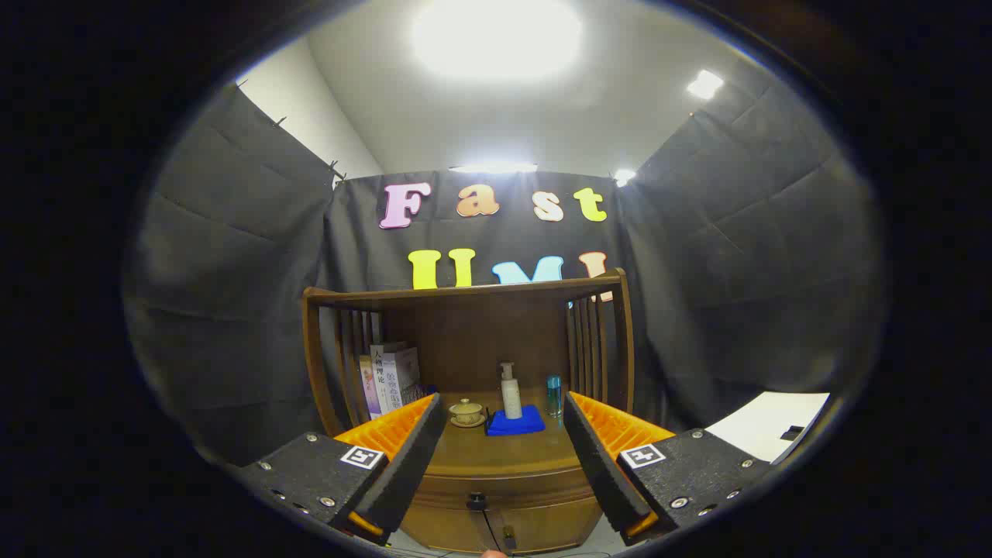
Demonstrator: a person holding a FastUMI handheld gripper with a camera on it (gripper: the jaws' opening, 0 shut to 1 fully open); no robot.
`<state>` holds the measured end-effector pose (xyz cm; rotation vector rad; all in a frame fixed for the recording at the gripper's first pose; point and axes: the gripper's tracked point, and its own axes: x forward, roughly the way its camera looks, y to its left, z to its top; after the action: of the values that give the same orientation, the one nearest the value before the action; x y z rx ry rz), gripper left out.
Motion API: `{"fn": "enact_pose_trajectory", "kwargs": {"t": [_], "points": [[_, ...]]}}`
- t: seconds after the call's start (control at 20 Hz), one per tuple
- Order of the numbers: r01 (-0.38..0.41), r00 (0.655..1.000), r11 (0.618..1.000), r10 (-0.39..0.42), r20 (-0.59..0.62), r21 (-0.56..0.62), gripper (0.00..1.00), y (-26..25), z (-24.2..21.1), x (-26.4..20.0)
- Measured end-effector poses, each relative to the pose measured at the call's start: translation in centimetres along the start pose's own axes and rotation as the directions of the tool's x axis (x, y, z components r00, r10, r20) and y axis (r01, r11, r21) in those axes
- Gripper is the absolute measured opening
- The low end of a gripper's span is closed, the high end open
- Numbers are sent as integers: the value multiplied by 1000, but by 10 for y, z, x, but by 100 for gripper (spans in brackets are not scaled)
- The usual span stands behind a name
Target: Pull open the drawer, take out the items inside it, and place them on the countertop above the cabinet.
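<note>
The gripper (504, 442) is held level in front of a brown wooden cabinet (496, 496), its two fingers spread wide apart with nothing between them and touching nothing. The cabinet stands ahead of the fingers, centred in the gap between them.

The curved wooden drawer front (508, 492) sits below and just beyond the fingertips, flush with the cabinet body, so the drawer is closed. A small dark round knob (476, 501) projects from its face, low between the two fingers, slightly nearer the left one. What lies inside the drawer cannot be seen. A thin dark cable (490, 531) hangs down from the area of the knob.

Above the drawer is the brown wooden countertop (511, 453), seen between the fingertips and beyond them. On it, ahead of the gap, a white pump bottle (510, 391) stands upright on a folded blue cloth (514, 421). Just beyond the left fingertip rests a small beige lidded cup on a saucer (466, 411). A slim teal bottle (553, 395) stands upright beyond the right fingertip, beside the cloth. A row of upright books (391, 377) leans against the slatted wooden side rail (341, 364) further beyond the left finger.

A white sheet (767, 426) lies outside the right finger, apart from the cabinet.
</note>
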<state>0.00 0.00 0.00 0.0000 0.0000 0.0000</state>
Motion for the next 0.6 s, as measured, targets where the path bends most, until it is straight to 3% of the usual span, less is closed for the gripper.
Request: {"fn": "enact_pose_trajectory", "kwargs": {"t": [0.2,0.45,0.6], "points": [[66,997,997,-67,-27,-50,95,-11,-19,7],[-42,995,994,33,-95,-97,95,34,-50,10],[-65,992,994,55,-114,-83,95,45,-59,9]]}}
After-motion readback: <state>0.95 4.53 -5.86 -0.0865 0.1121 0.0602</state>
